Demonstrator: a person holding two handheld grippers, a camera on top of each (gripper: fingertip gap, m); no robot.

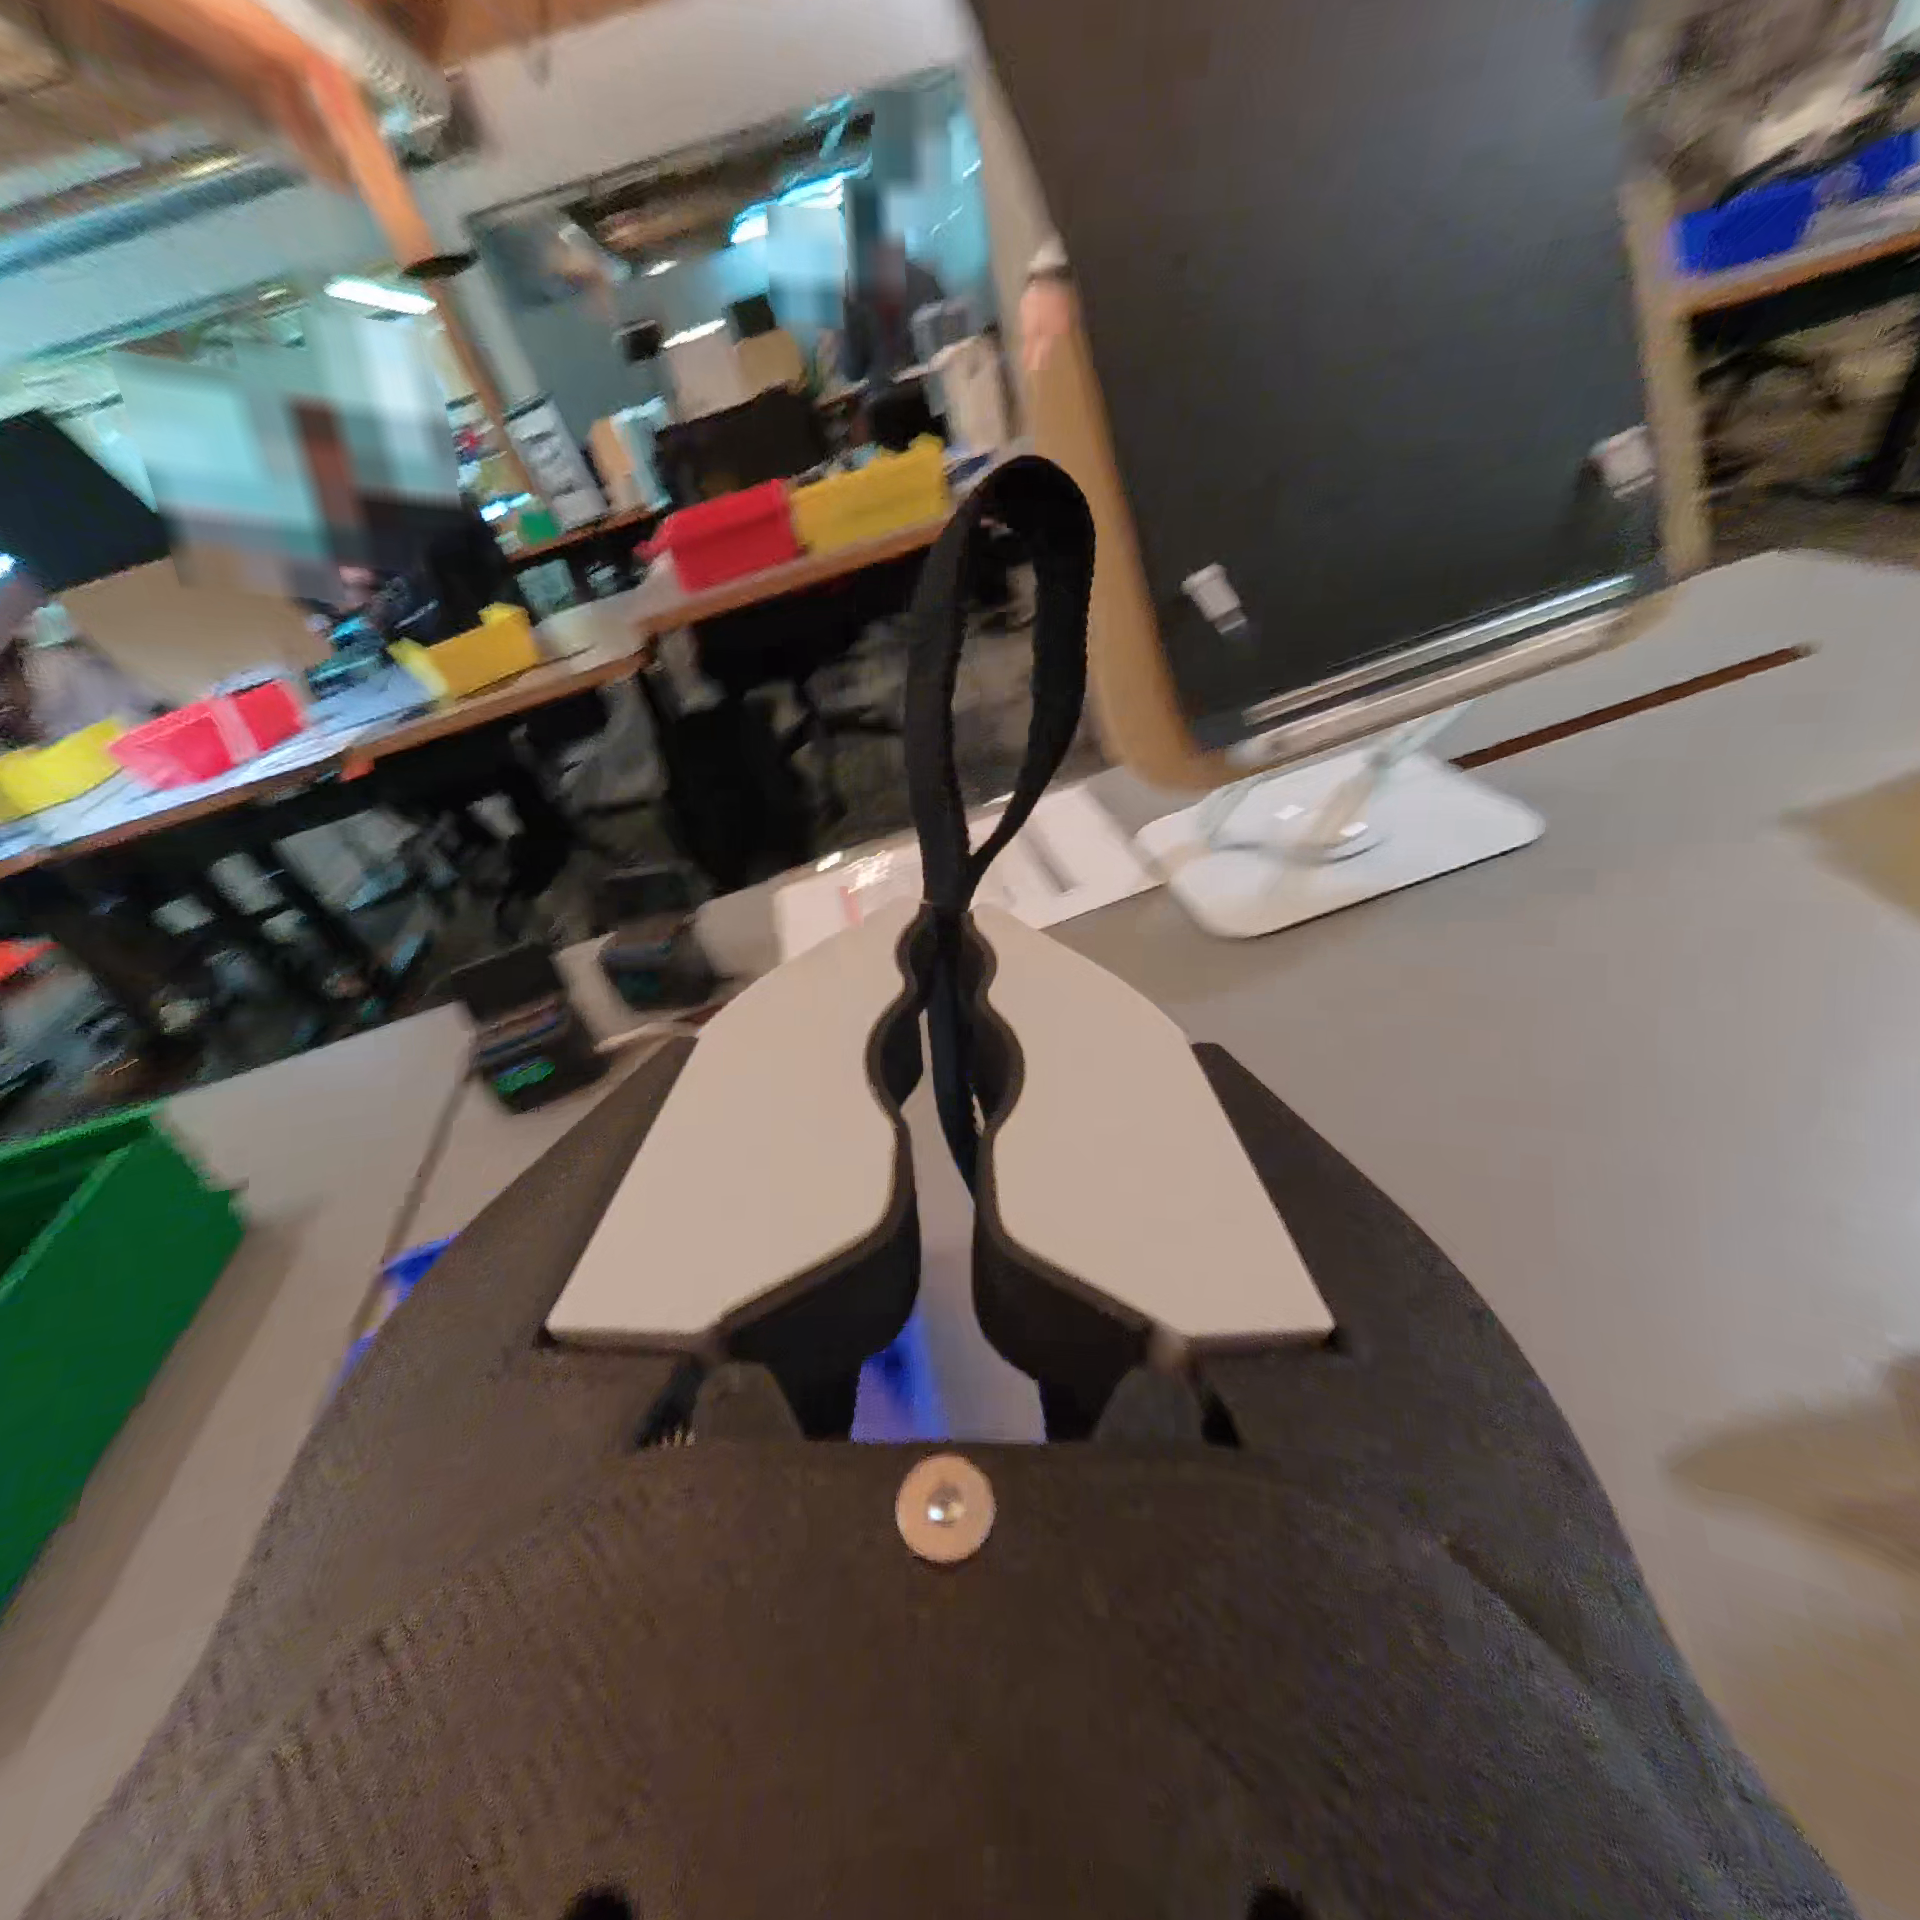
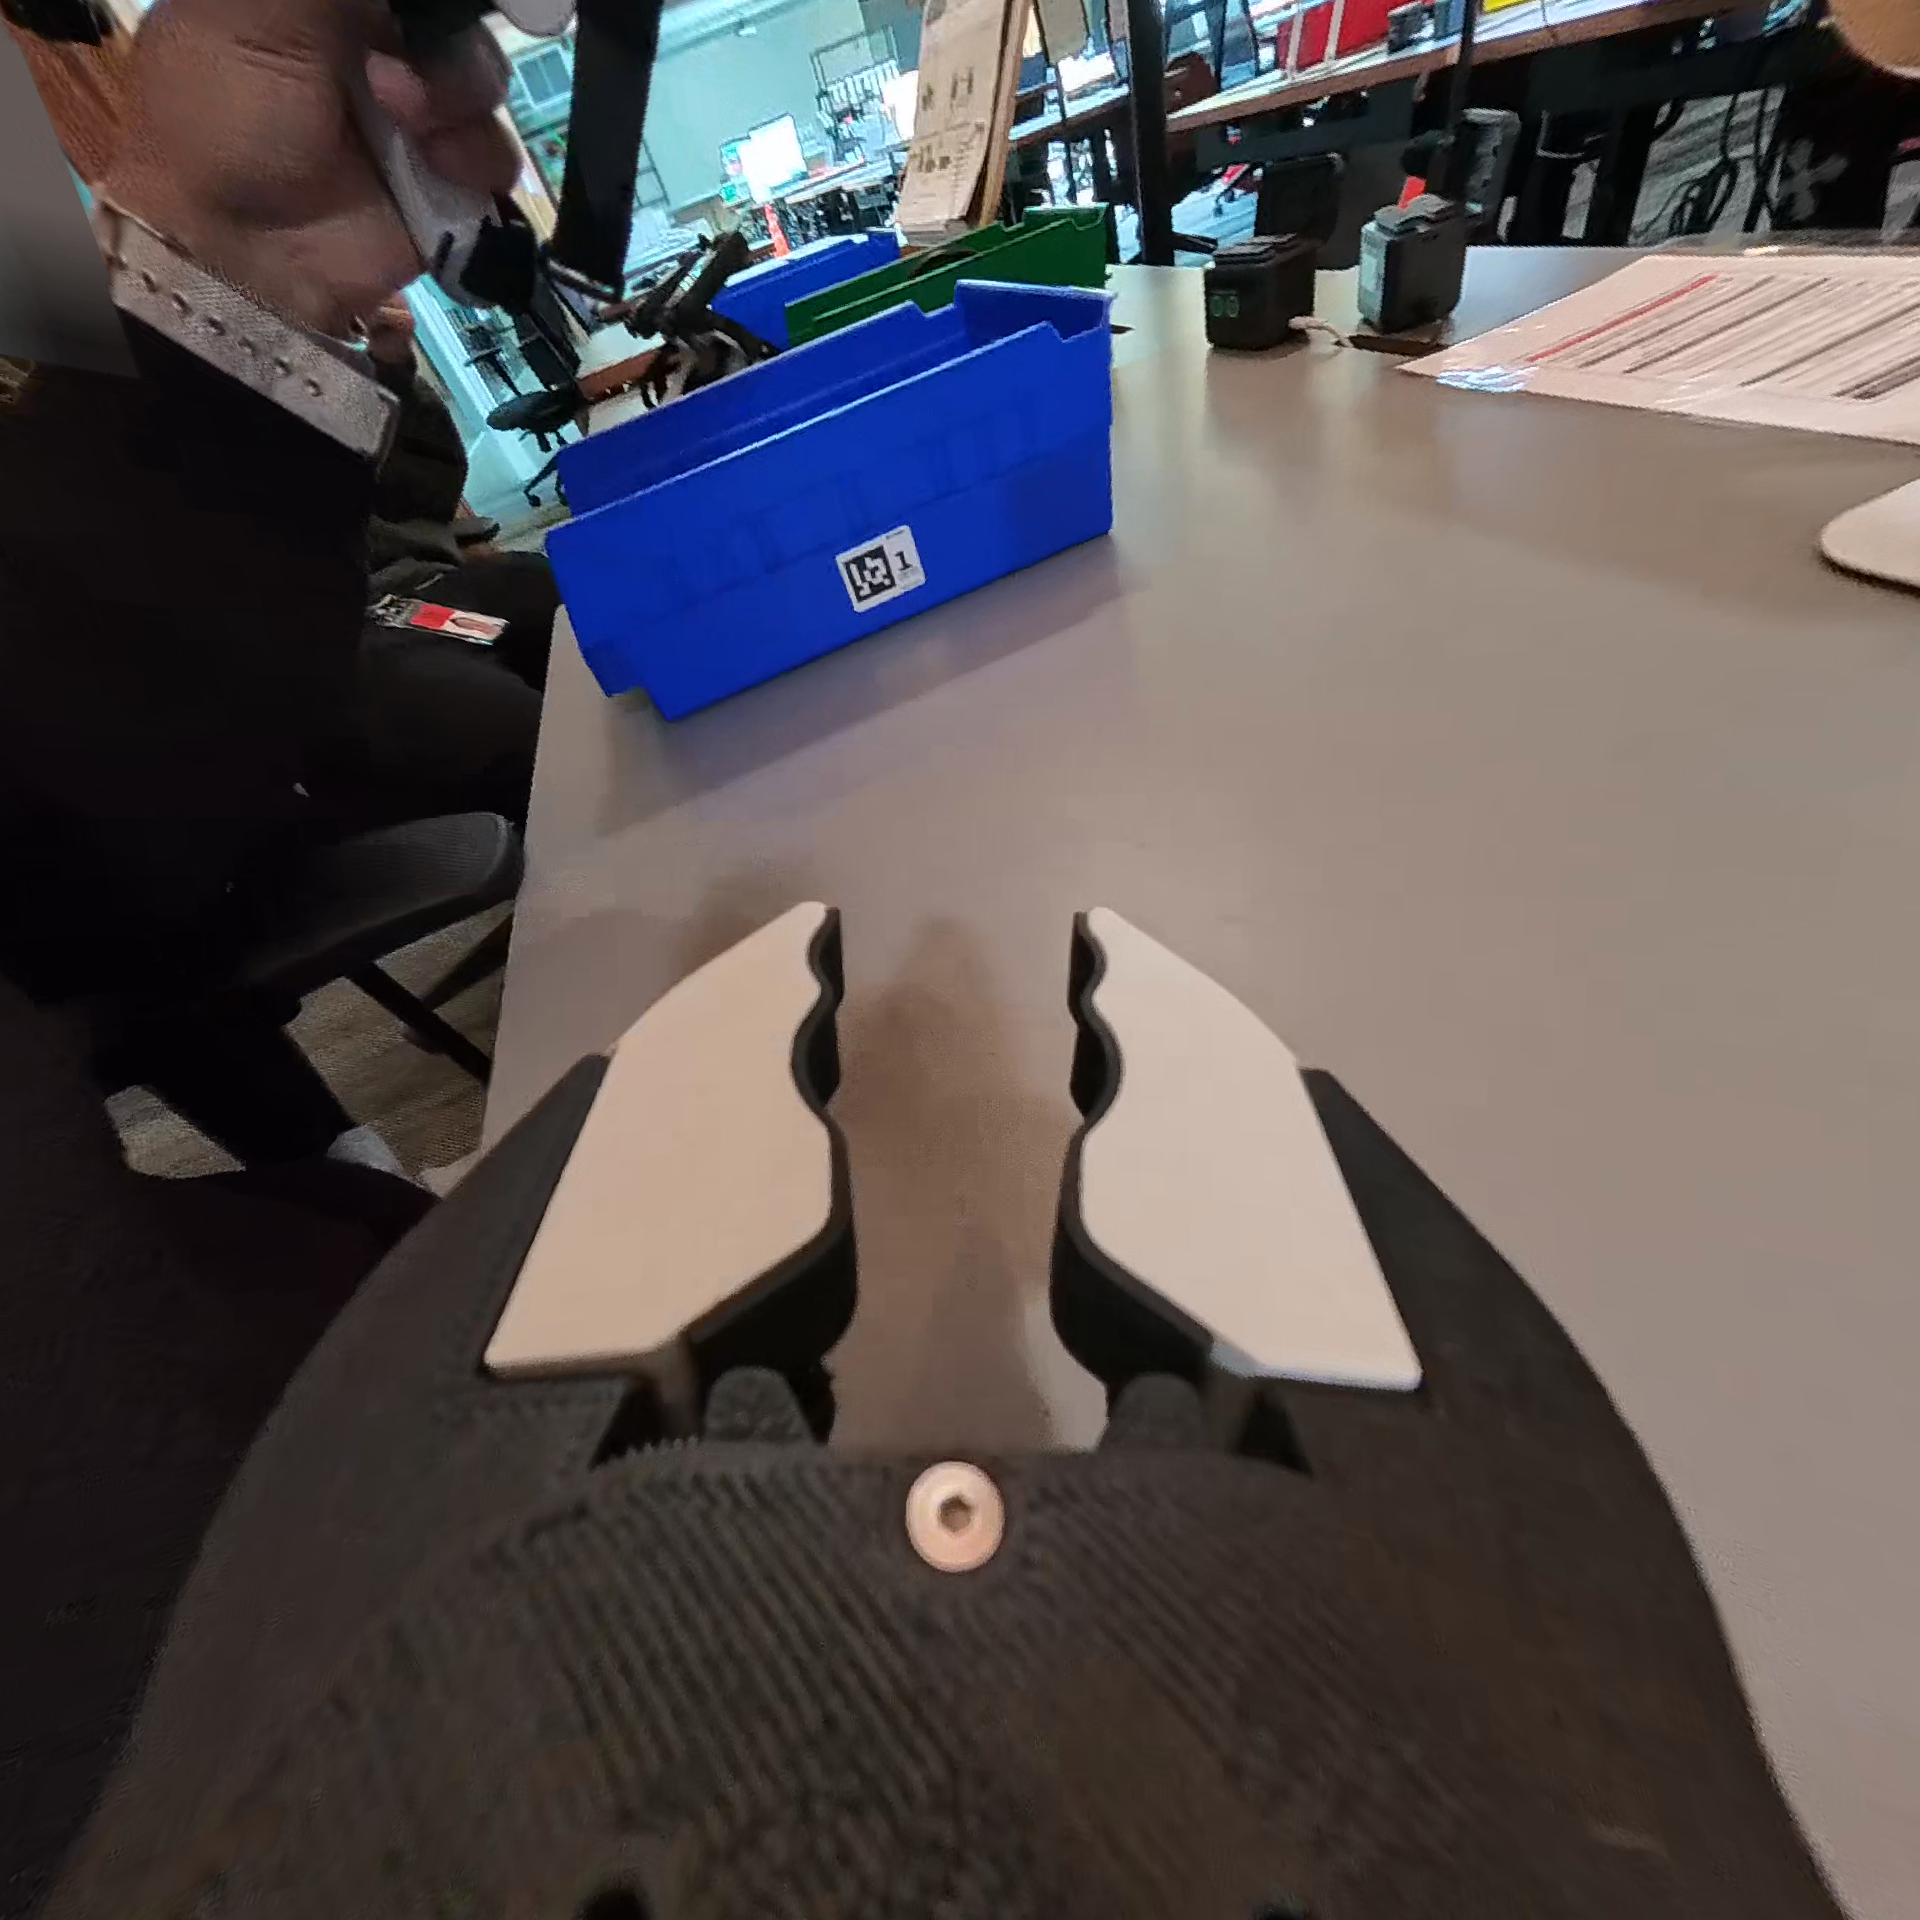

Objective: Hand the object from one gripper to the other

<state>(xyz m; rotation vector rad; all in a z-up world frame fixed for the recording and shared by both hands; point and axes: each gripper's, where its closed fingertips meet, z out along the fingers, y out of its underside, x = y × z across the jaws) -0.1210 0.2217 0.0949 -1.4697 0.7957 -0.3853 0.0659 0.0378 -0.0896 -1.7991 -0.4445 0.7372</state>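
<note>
My left gripper (image 1: 943,925) is shut on a black strap (image 1: 997,665). The strap's loop stands up above the fingertips, held in the air over the grey table (image 1: 1558,1091). Its lower end runs down between the fingers. My right gripper (image 2: 954,925) is open and empty, low over the grey table (image 2: 1351,831) near its left edge. In the right wrist view a hand (image 2: 270,156) at the top left holds the other gripper; the strap does not show there.
A blue bin (image 2: 831,520) sits on the table ahead of my right gripper, with a green bin (image 2: 966,265) behind it. A green bin (image 1: 94,1299) shows at the left. A white stand (image 1: 1340,831), papers (image 2: 1714,332) and black devices (image 2: 1257,291) lie farther back. Spacing between my two grippers at the tips: around 35 centimetres.
</note>
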